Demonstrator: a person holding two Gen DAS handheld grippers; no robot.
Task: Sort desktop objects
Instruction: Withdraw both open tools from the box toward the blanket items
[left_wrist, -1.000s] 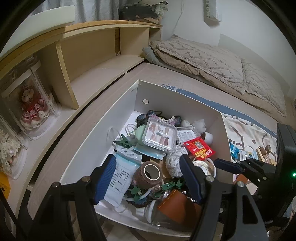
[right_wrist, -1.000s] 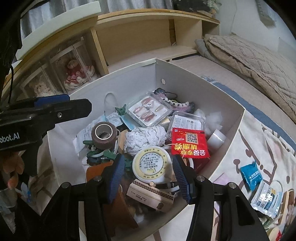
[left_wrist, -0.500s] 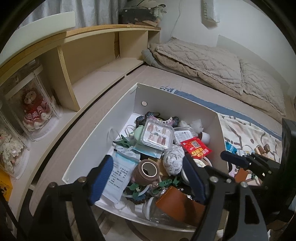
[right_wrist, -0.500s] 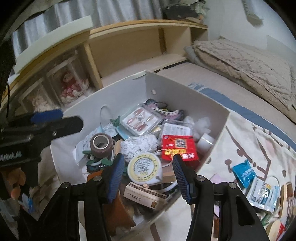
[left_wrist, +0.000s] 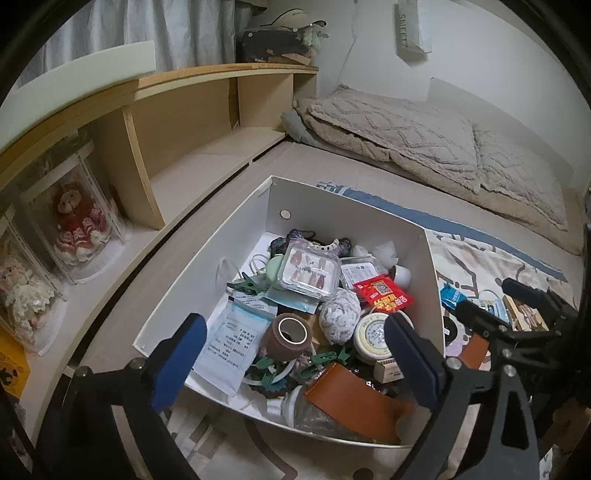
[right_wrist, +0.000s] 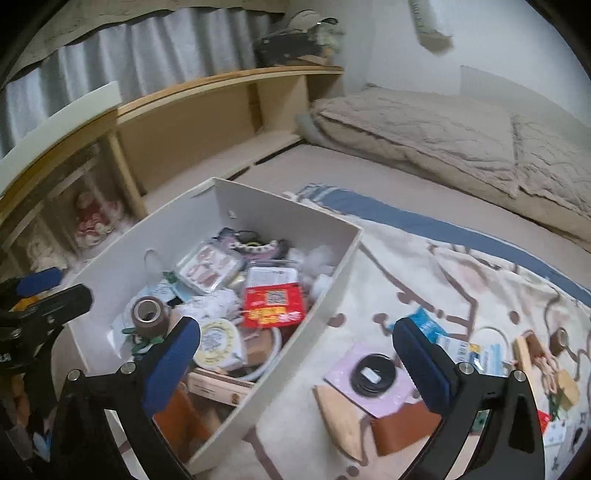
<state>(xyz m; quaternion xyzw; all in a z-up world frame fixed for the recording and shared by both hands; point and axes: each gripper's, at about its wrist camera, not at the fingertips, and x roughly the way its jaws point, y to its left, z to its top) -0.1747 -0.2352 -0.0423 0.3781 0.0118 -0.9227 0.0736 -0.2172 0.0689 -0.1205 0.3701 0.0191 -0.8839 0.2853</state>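
A white box (left_wrist: 347, 206) on the patterned mat holds a jumble: brown tape roll (left_wrist: 290, 334), clear nail case (left_wrist: 310, 271), red packet (left_wrist: 382, 293), round yellow tape measure (left_wrist: 373, 334) and brown leather piece (left_wrist: 354, 402). My left gripper (left_wrist: 295, 358) hovers over the box's near side, jaws opening wide with nothing pressed between the pads. My right gripper (right_wrist: 297, 360) hangs above the box's right wall (right_wrist: 332, 295), jaws opening too and gripping nothing. The tape measure (right_wrist: 218, 341) lies in the box by its left pad.
On the mat right of the box lie a pink card with a black disc (right_wrist: 371, 376), a blue packet (right_wrist: 424, 326), a brown wallet (right_wrist: 402, 424) and more small items. Wooden shelves (left_wrist: 207, 122) with doll cases stand at left. A beige quilt (left_wrist: 406, 136) lies behind.
Both grippers' jaws have spread much wider. The right gripper pulled back and swung right, so the box wall and mat now lie between its fingers instead of the tape measure.
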